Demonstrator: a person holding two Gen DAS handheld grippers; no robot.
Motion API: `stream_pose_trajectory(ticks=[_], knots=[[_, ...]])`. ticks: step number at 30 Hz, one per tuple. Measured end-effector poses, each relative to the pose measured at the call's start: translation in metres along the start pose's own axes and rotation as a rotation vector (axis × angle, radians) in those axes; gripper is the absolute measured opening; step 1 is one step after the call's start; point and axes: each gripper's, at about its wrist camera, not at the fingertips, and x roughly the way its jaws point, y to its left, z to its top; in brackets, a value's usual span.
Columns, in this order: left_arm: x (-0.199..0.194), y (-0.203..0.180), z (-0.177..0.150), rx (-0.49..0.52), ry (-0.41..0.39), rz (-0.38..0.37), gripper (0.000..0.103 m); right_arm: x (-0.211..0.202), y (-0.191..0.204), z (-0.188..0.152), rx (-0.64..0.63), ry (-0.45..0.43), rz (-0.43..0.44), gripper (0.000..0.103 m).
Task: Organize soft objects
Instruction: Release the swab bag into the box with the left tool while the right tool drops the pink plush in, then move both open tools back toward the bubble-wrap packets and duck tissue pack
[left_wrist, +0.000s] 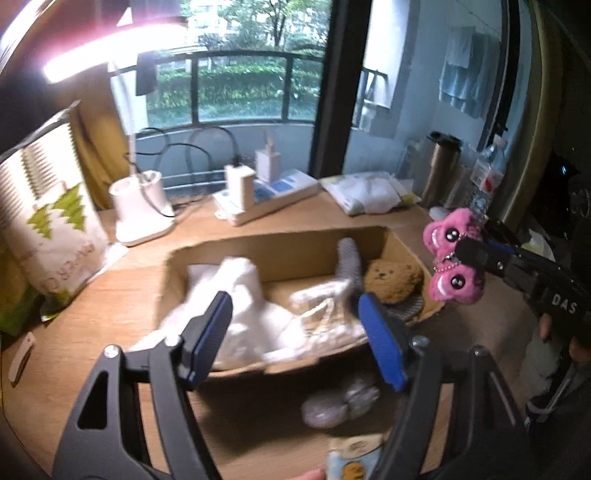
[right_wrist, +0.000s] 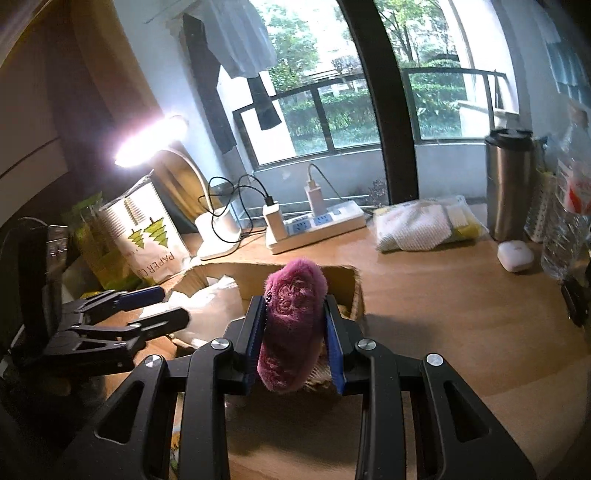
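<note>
A cardboard box (left_wrist: 295, 251) lies open on the wooden desk. It holds white cloth (left_wrist: 243, 314), a grey sock (left_wrist: 351, 262) and a brown plush (left_wrist: 395, 280). My left gripper (left_wrist: 295, 332) is open and empty above the box's near side. My right gripper (right_wrist: 295, 332) is shut on a pink plush toy (right_wrist: 291, 325) and holds it over the box's right end (right_wrist: 351, 288). The pink toy (left_wrist: 450, 254) also shows in the left wrist view, at the right. A grey fluffy item (left_wrist: 340, 402) lies on the desk in front of the box.
A lamp base (left_wrist: 140, 210), a power strip with chargers (left_wrist: 266, 195), a paper bag (left_wrist: 48, 229), a white packet (left_wrist: 369, 192), a steel flask (right_wrist: 509, 184), a water bottle (right_wrist: 565, 221) and a small white case (right_wrist: 515, 254) stand around the box.
</note>
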Motion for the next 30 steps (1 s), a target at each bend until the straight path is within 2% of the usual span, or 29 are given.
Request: stream_pose_trajectory(ticks=[9,20,25,30], knots=[[-0.014,0.048,-0.008,-0.092,-0.039,0.019,0.073,0.026,0.025,0.004,-0.029,0.051,-0.016,0.033],[-0.018,0.064,-0.02,-0.13,-0.033,0.021,0.073,0.05,0.03,-0.003,0.008,0.126,-0.031,0.033],[-0.023,0.064,-0.025,-0.134,-0.037,0.014,0.073,0.054,0.026,-0.008,0.027,0.147,-0.064,0.044],[-0.028,0.061,-0.028,-0.13,-0.041,0.004,0.073,0.044,0.031,-0.013,0.014,0.14,-0.087,0.047]])
